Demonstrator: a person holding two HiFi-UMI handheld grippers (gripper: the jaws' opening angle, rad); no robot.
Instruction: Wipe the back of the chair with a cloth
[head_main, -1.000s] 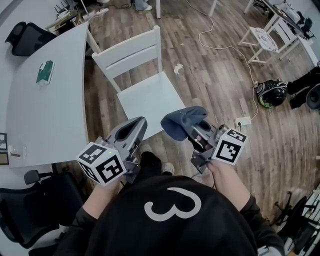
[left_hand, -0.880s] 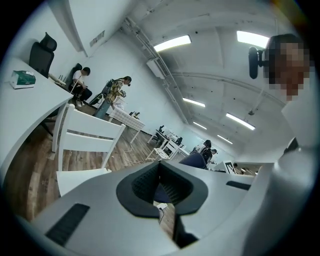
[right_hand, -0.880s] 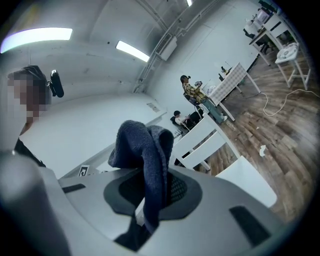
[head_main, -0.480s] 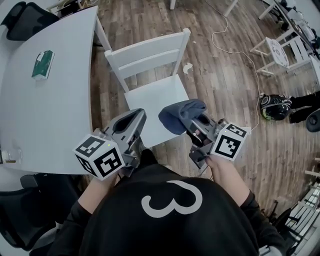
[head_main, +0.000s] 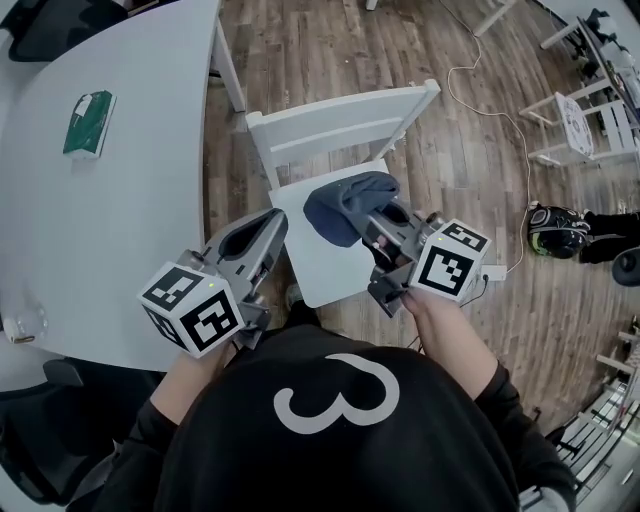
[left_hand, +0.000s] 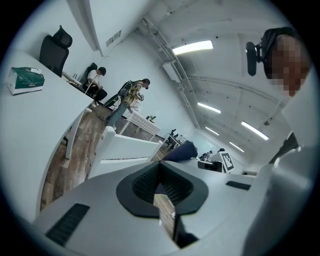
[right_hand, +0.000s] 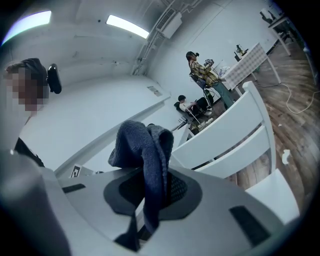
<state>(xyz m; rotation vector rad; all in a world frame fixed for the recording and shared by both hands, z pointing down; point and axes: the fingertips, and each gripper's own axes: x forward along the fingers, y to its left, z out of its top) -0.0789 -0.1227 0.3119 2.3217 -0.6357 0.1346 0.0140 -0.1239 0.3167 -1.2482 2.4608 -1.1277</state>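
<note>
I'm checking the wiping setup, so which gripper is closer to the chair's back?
Right. The right gripper, holding the cloth, is over the seat, short of the chair back; the left gripper is farther off, by the seat's left edge.

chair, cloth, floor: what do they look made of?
Chair: probably wood painted matte white. It has flat slats and square posts, but no grain shows, so it could be some other board.
Cloth: dark blue-grey textile, knitted or terry, with a visible weave and limp folds.
Floor: brown planks with wood grain. Whether real wood or laminate, I cannot tell.
</note>
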